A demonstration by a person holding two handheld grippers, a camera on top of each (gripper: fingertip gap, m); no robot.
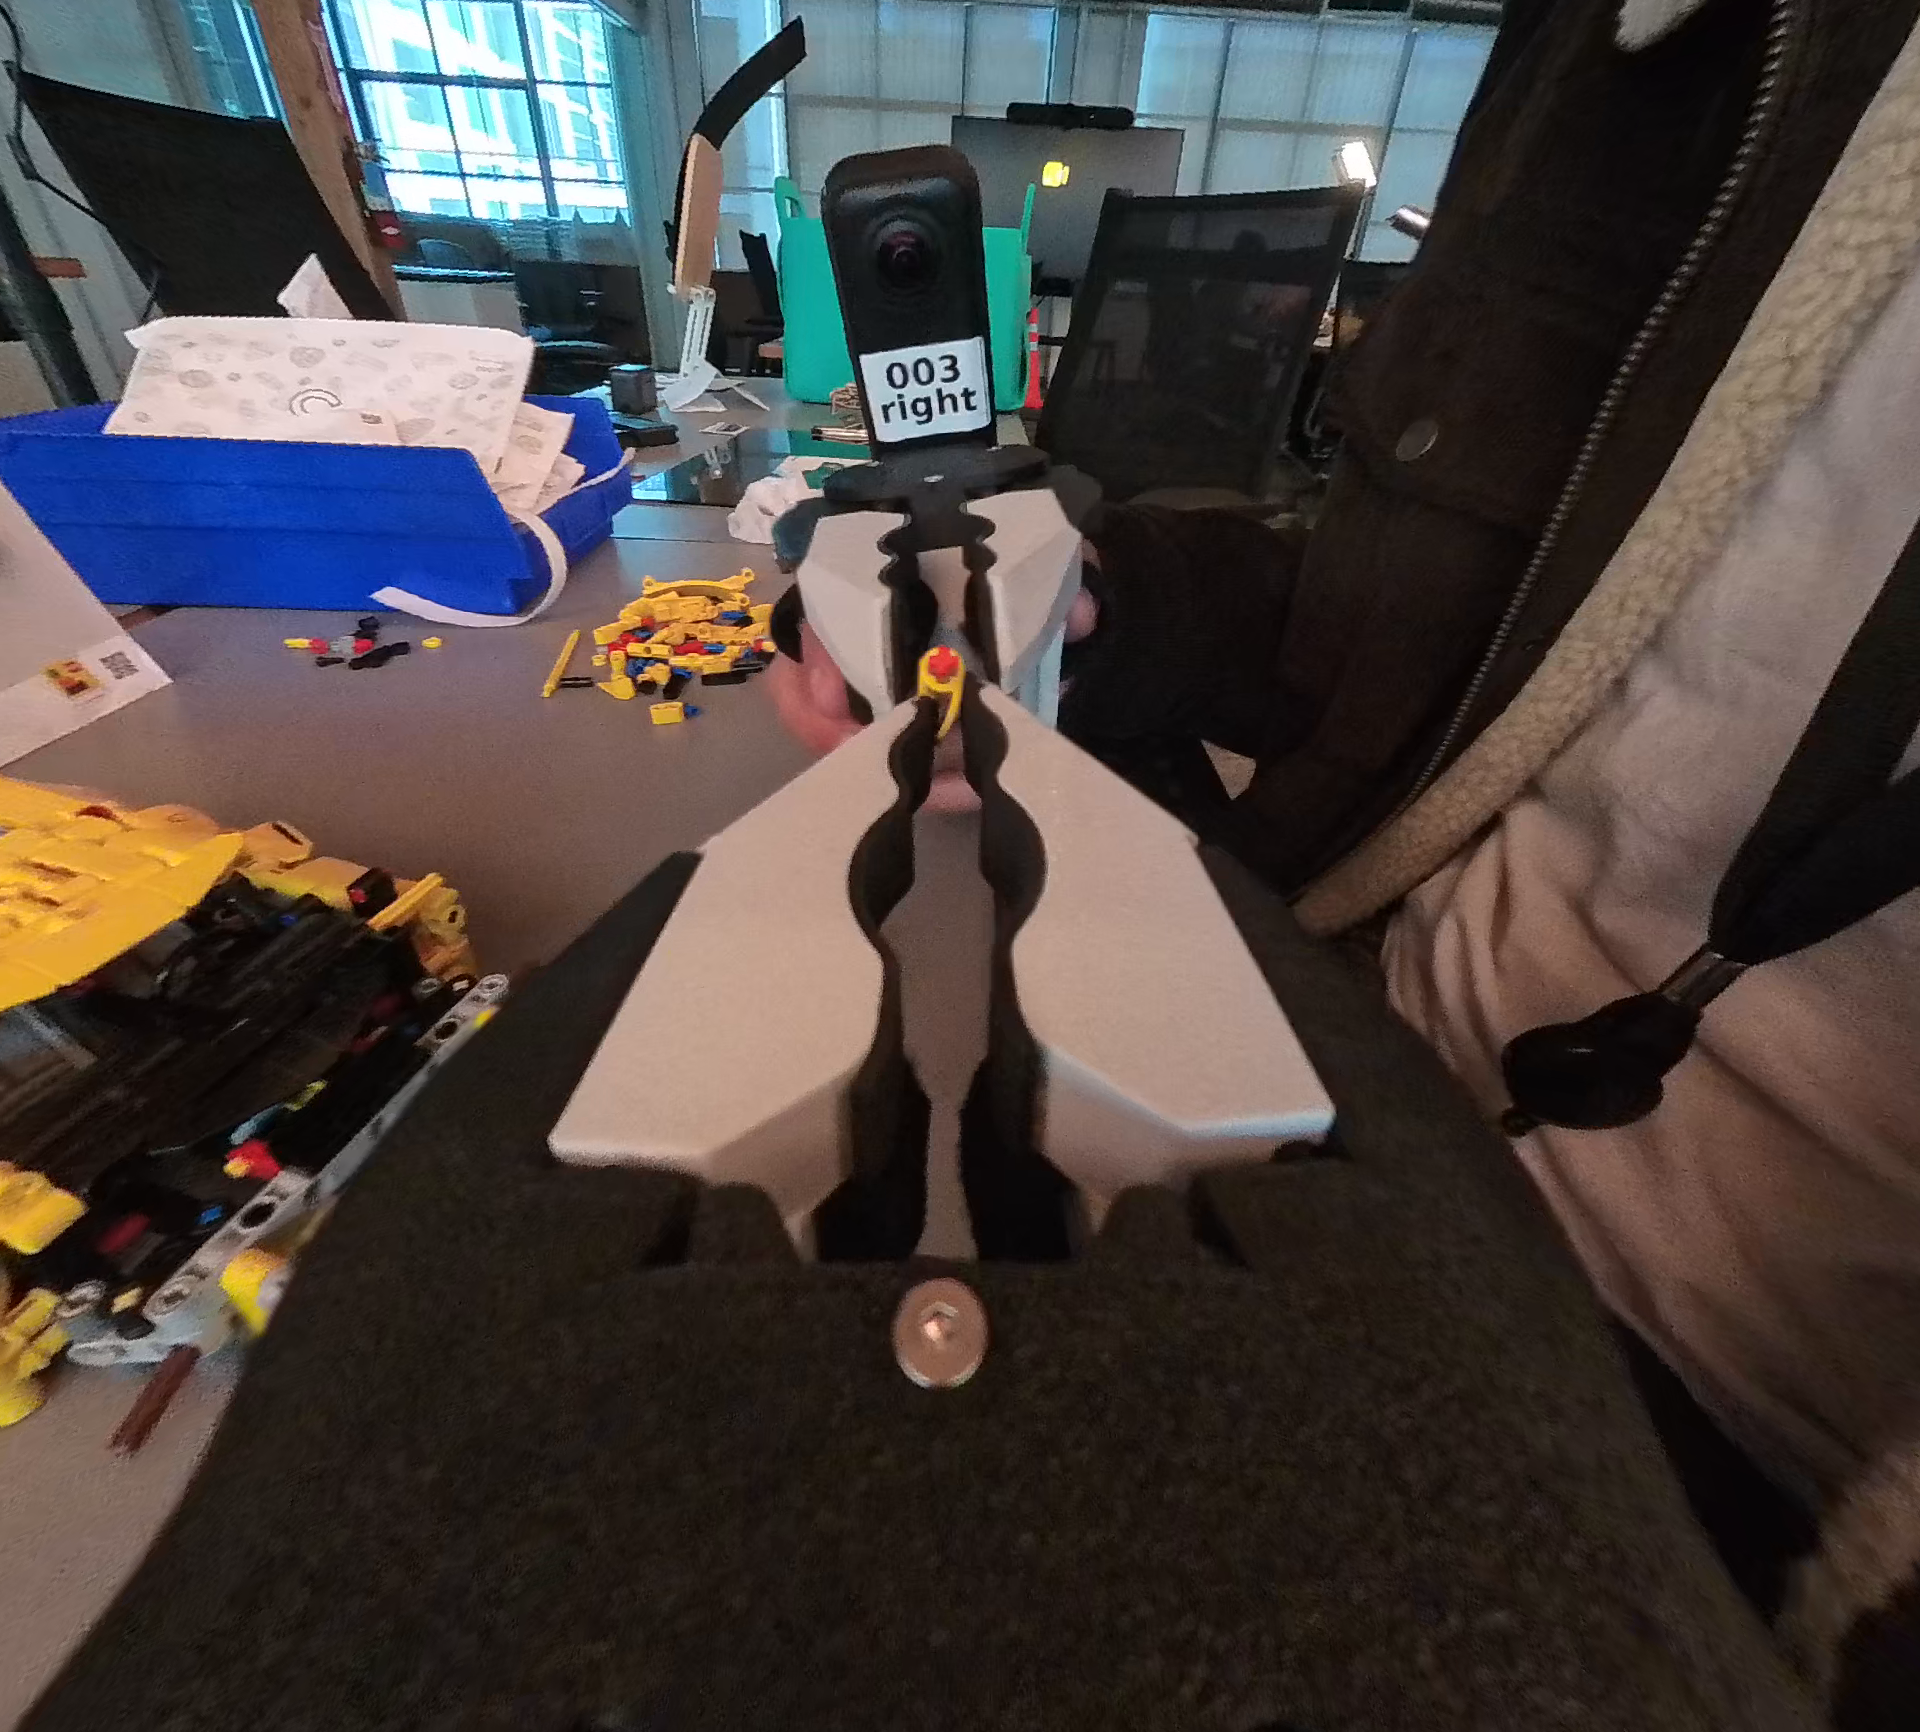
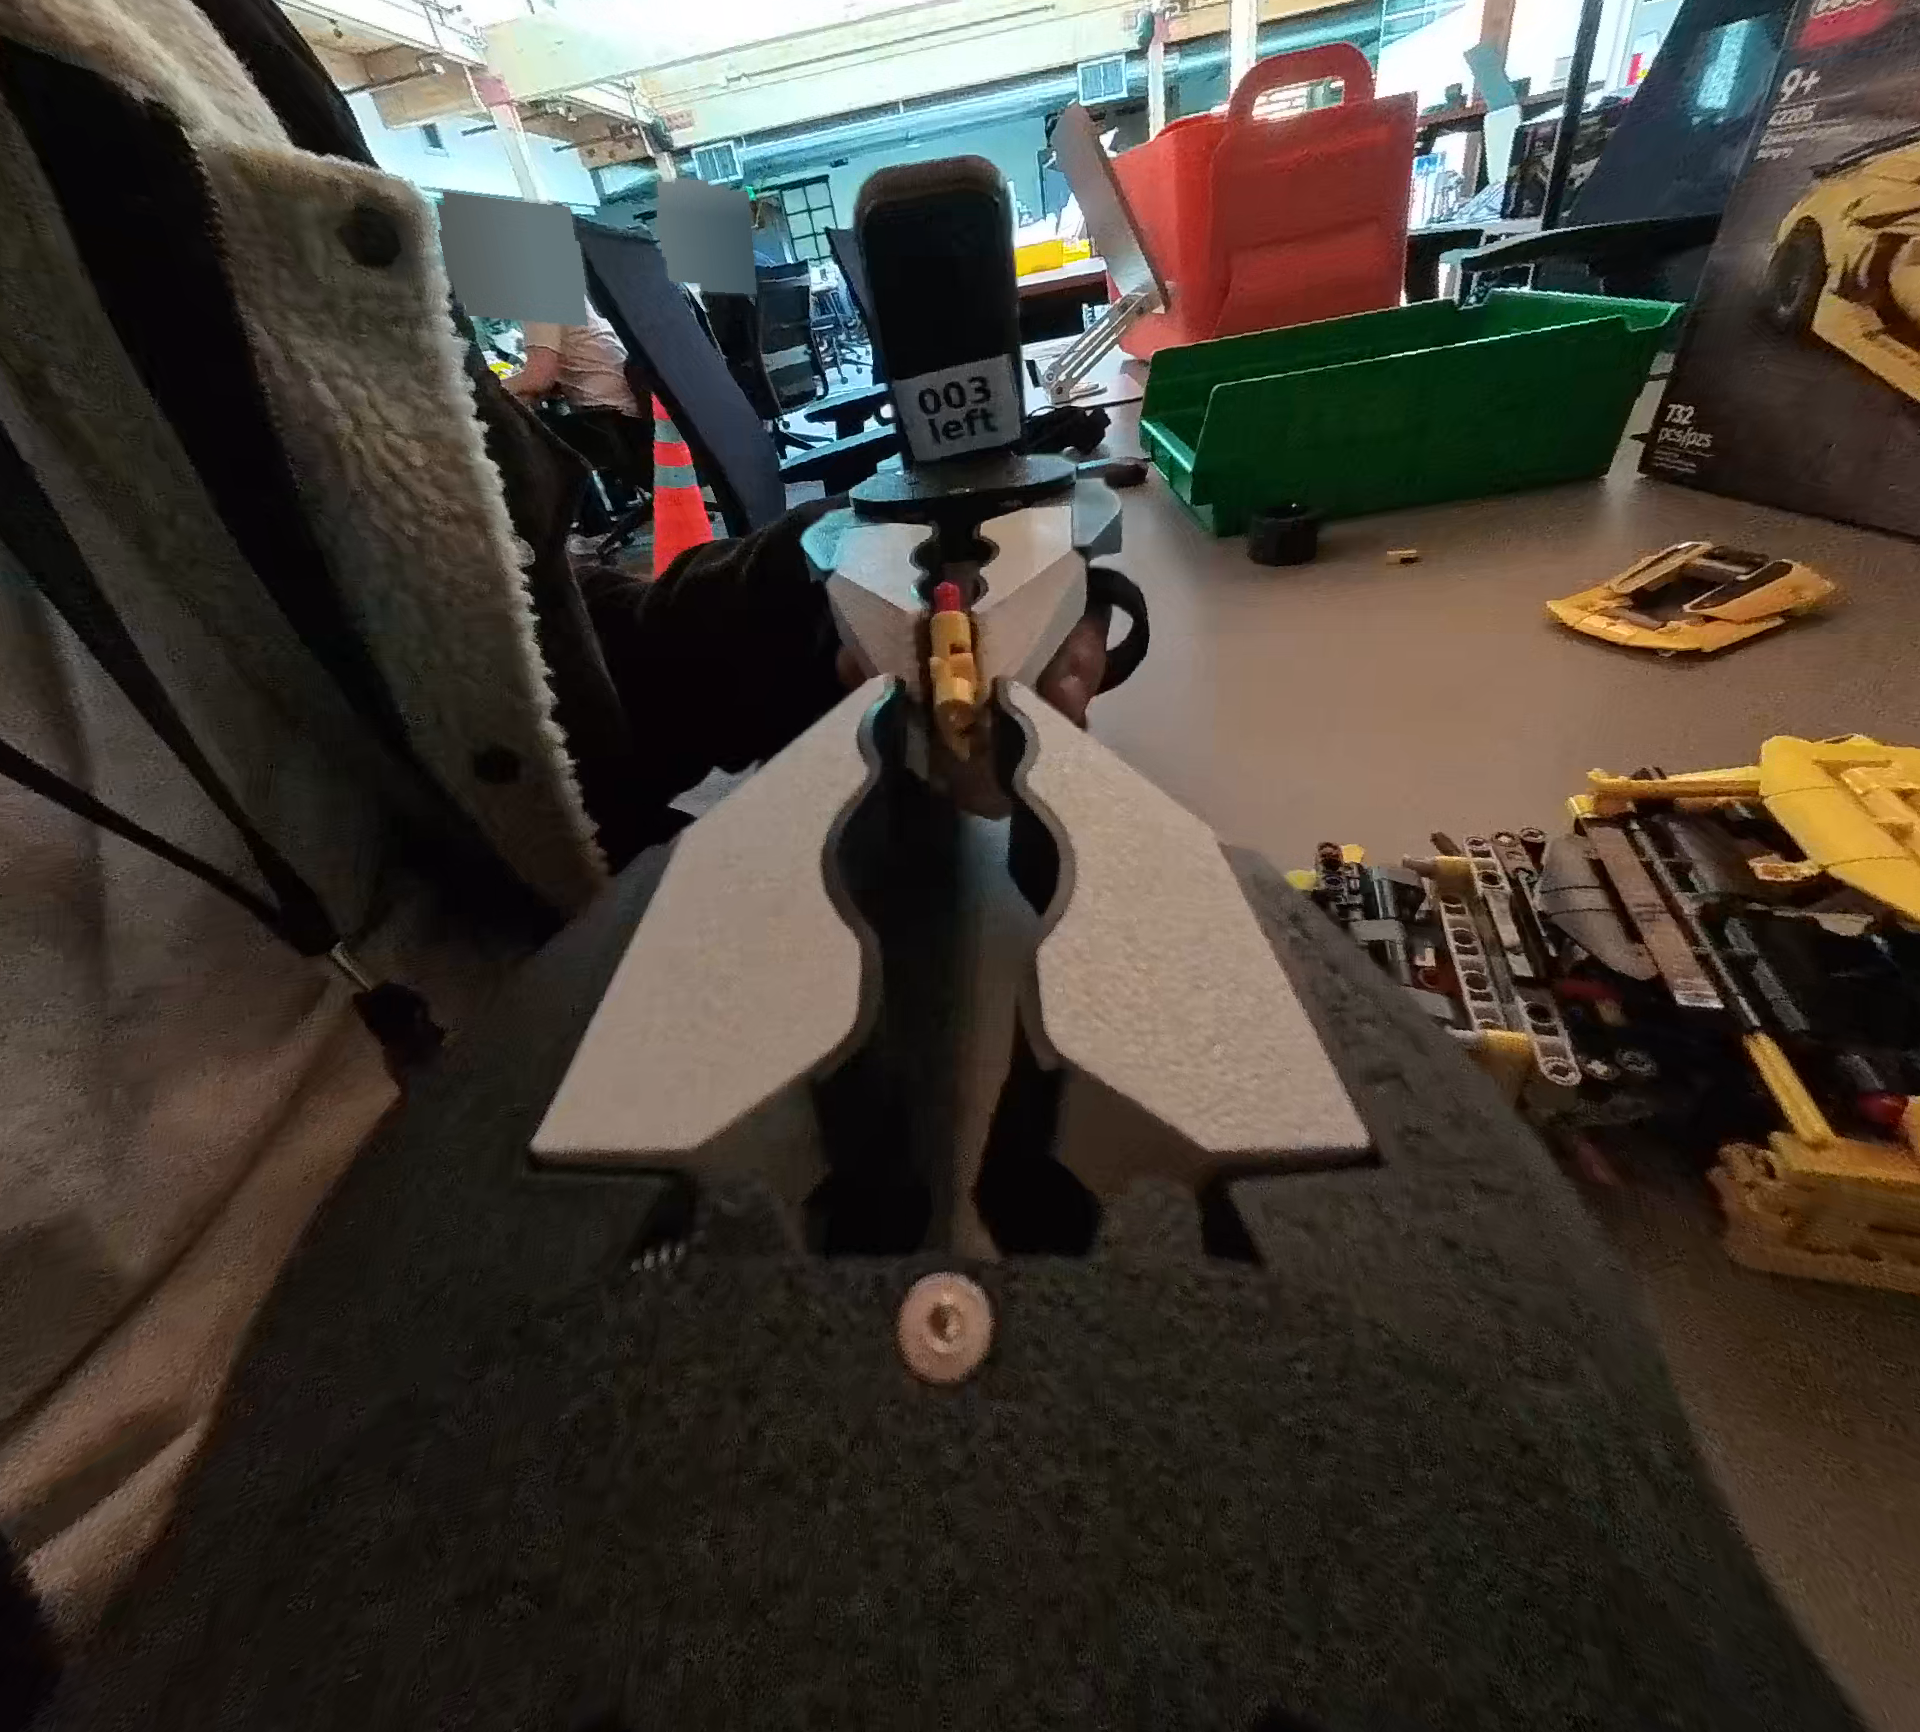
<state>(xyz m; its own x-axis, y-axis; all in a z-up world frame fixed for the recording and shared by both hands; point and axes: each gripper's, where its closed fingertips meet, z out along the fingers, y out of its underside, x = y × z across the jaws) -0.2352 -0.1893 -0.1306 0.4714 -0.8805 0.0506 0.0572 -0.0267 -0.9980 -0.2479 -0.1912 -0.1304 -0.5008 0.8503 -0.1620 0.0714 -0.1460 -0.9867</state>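
Small yellow brick piece w/ a red pin [image 1: 941, 680] sits up in the air between the two grippers, which face each other tip to tip above the grey table [image 1: 499, 747], close in front of the person's fleece-lined jacket [image 1: 1662, 747]. Left gripper [image 1: 943, 708] is clenched on the yellow piece at its fingertips; in the right wrist view the same piece [image 2: 952, 674] shows as a short yellow stack w/ the red pin at the far end. Right gripper [image 2: 948, 718] is also closed down around the piece's near end, so both tongs pinch it, one from each side; exact contact spots are too small to tell. Each gripper carries a black camera w/ a white label on top, seen from the opposite view. Hands in dark sleeves hold both grippers from behind. On the table below, left of the left gripper, lies a partly built yellow-and-black brick car [image 1: 208, 976], also seen at right in the right wrist view [image 2: 1662, 955]. Farther off: a loose heap of small yellow, blue and red bricks [image 1: 681, 633], a blue bin [image 1: 301, 508] w/ white printed bags in it, a green bin [image 2: 1392, 404], a separate yellow car body panel [image 2: 1688, 607], and the set's dark box [image 2: 1808, 248] standing upright at the table's far right. An orange bag-shaped item [image 2: 1278, 228] stands behind the green bin.
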